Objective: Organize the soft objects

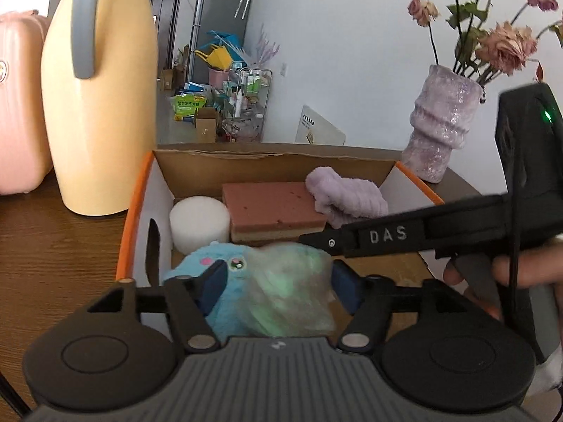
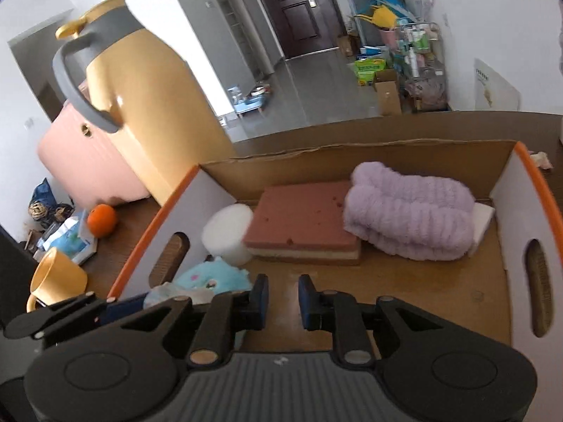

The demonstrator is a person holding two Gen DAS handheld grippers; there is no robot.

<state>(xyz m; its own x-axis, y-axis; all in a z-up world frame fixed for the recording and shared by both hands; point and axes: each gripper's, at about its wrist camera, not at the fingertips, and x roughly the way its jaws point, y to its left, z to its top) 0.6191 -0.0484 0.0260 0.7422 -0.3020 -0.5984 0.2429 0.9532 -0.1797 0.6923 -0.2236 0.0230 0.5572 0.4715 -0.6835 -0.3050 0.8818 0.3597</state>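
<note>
My left gripper [image 1: 278,281] is shut on a blue plush toy [image 1: 246,288] with a pale green body, holding it over the near left part of the cardboard box [image 1: 140,190]. The toy also shows in the right wrist view [image 2: 211,277]. In the box lie a white foam cylinder [image 1: 198,223], a pink and tan sponge block [image 1: 274,211] and a lilac fluffy cloth [image 1: 343,195]. My right gripper [image 2: 283,302] is open and empty above the box floor, to the right of the toy. Its body crosses the left wrist view [image 1: 387,235].
A yellow jug [image 1: 102,105] and a pink case [image 1: 19,105] stand left of the box. A lilac vase [image 1: 440,126] with dried roses stands behind its right corner. An orange [image 2: 102,219], a yellow cup [image 2: 56,277] and small packets lie on the table at left.
</note>
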